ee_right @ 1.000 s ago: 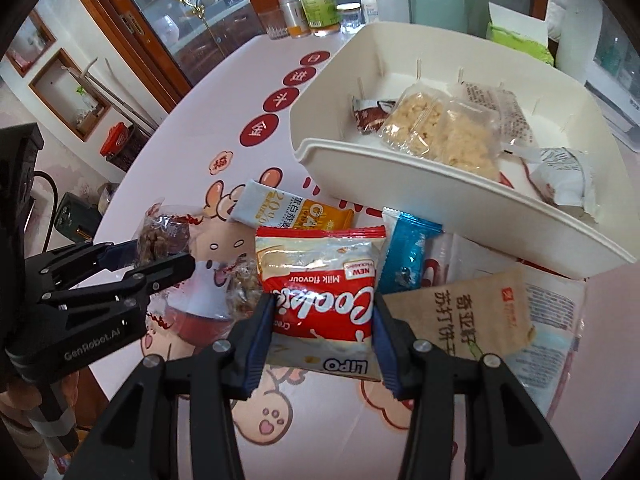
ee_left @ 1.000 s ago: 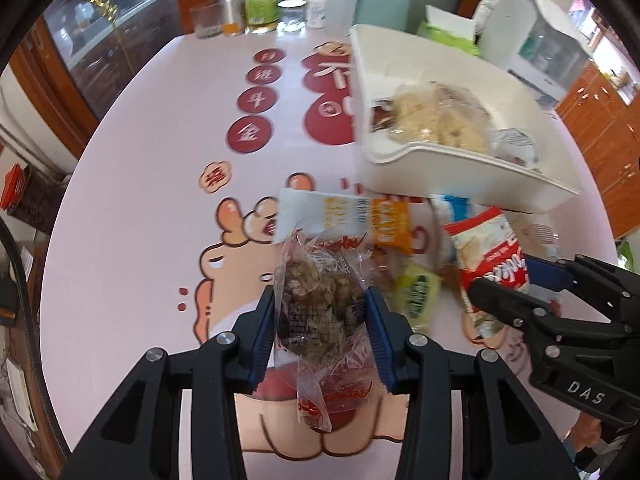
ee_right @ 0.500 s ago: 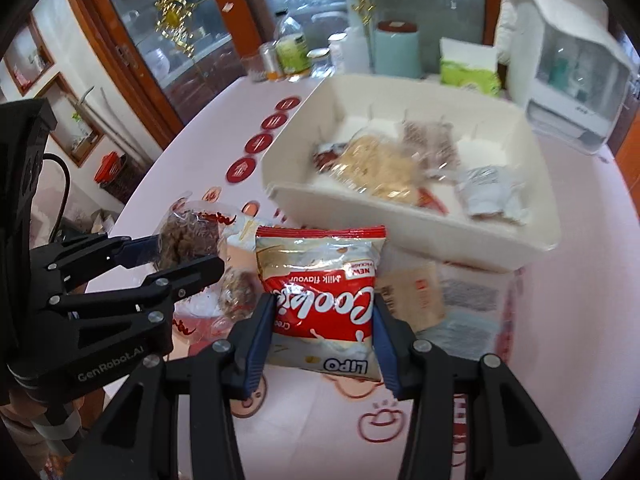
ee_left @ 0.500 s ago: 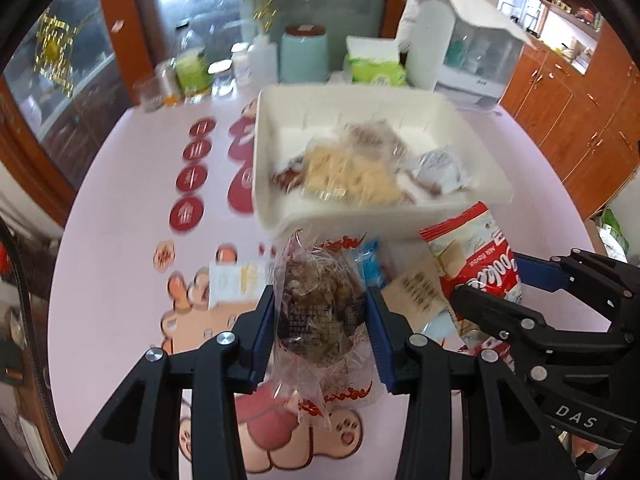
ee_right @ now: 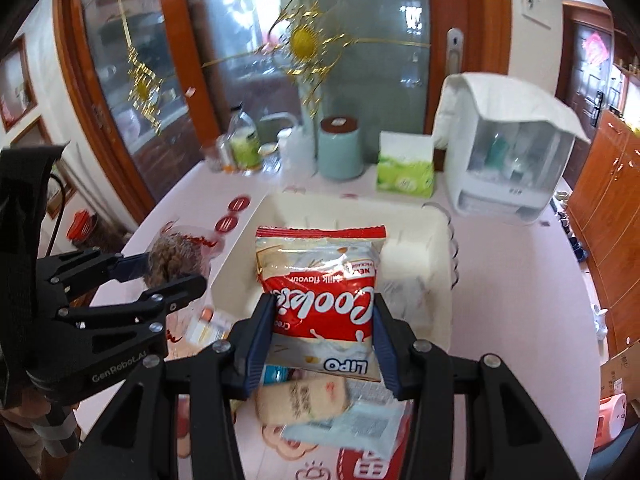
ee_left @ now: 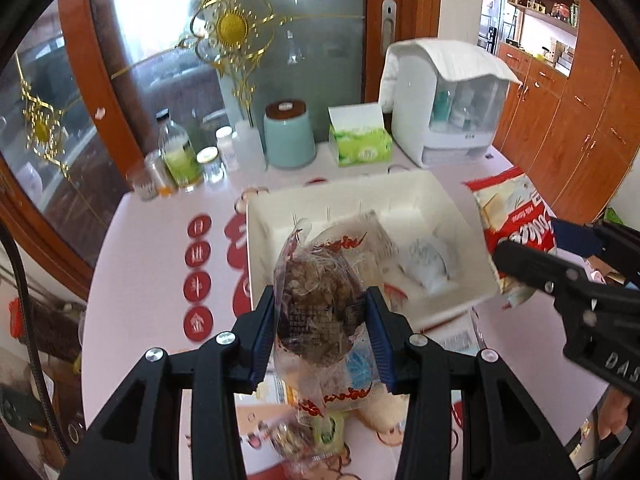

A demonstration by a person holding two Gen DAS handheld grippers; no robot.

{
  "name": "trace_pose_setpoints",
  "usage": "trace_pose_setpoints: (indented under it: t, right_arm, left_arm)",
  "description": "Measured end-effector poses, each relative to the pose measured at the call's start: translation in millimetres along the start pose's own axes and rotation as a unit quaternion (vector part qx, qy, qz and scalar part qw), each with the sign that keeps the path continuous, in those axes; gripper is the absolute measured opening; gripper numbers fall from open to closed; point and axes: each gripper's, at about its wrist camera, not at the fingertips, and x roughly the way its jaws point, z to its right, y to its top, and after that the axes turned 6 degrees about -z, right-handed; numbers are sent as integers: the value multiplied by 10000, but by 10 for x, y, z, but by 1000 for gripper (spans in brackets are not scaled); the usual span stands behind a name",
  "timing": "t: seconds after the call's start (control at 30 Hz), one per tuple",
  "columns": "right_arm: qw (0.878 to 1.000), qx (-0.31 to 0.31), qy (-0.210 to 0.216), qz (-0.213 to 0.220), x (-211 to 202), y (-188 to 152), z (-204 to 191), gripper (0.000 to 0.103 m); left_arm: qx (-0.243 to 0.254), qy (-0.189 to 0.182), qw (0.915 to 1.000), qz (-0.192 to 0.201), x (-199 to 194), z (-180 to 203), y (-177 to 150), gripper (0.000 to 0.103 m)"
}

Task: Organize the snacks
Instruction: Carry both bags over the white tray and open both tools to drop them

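Observation:
My left gripper (ee_left: 322,320) is shut on a clear bag of brown snacks (ee_left: 320,304), held in the air in front of the white bin (ee_left: 256,240). My right gripper (ee_right: 322,332) is shut on a red and white cookie packet (ee_right: 320,280), also lifted before the white bin (ee_right: 436,280). The bin holds several snack packets (ee_left: 424,264). The right gripper and cookie packet show at the right of the left wrist view (ee_left: 516,224). The left gripper and brown snack bag show at the left of the right wrist view (ee_right: 176,256).
More packets lie on the pink table below the grippers: a beige biscuit pack (ee_right: 304,398), a pale blue pack (ee_right: 360,424), an orange and white pack (ee_right: 208,326). At the back stand a teal canister (ee_left: 288,136), green tissue box (ee_left: 360,144), bottles (ee_left: 180,152) and a white appliance (ee_left: 448,100).
Both grippers have risen with their packets and tilted up, so the bin now sits lower and nearer and the back wall shows. Both grips are unchanged.

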Motion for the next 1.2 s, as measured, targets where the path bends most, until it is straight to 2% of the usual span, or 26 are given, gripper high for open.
trace_pose_setpoints:
  t: [0.2, 0.43, 0.87, 1.2]
  right_arm:
    - [9995, 285, -30, 127, 51, 346, 180, 47]
    - [9985, 527, -117, 9, 347, 541, 308, 47]
    - [9926, 882, -200, -811, 1184, 335, 527, 47]
    - [9870, 1025, -335, -1191, 1534, 227, 635, 48]
  left_arm:
    - [-19, 102, 9998, 139, 41, -15, 367, 41]
    - [-192, 23, 9997, -123, 424, -8, 562, 41]
    - [-185, -129, 9958, -887, 1335, 100, 447, 41]
    - [-198, -164, 9933, -1126, 1677, 132, 423, 42]
